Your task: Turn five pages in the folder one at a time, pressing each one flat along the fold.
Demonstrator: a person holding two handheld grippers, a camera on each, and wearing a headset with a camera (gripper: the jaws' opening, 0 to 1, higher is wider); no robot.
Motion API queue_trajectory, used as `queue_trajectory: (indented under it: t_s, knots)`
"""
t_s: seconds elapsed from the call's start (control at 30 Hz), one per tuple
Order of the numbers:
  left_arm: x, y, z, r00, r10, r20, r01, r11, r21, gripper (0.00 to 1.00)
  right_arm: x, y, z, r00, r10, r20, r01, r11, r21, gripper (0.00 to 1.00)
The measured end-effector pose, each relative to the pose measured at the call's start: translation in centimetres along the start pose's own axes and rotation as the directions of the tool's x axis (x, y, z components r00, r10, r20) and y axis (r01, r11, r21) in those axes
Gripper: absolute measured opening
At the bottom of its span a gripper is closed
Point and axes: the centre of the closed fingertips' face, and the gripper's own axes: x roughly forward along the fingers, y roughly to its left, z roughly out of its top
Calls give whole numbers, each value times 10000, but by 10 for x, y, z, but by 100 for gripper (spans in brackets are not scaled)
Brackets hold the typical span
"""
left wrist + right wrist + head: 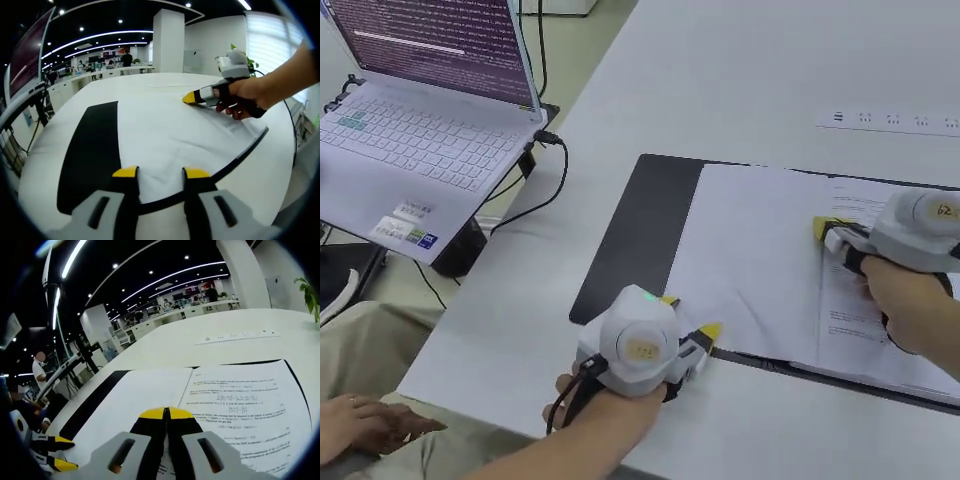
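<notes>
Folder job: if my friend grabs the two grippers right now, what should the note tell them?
Left gripper: open, fingers either side of the near edge of the blank turned page.
Right gripper: shut, tips down on the paper at the fold, beside the printed page.
Folder: lies open on the white table, black inside cover bare on its left.
Done: at least one page lies turned over; how many cannot be told.
Left: press along the fold, then turn the other pages one at a time.
</notes>
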Motion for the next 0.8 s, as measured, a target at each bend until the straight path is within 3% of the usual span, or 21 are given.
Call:
queue_trajectory:
  t_s: [0.8]
  knots:
    - [-1,0,1,9999,1,110,0,10000,-62,33,-52,27,-40,9991,379,-204,-366,9975,598,0]
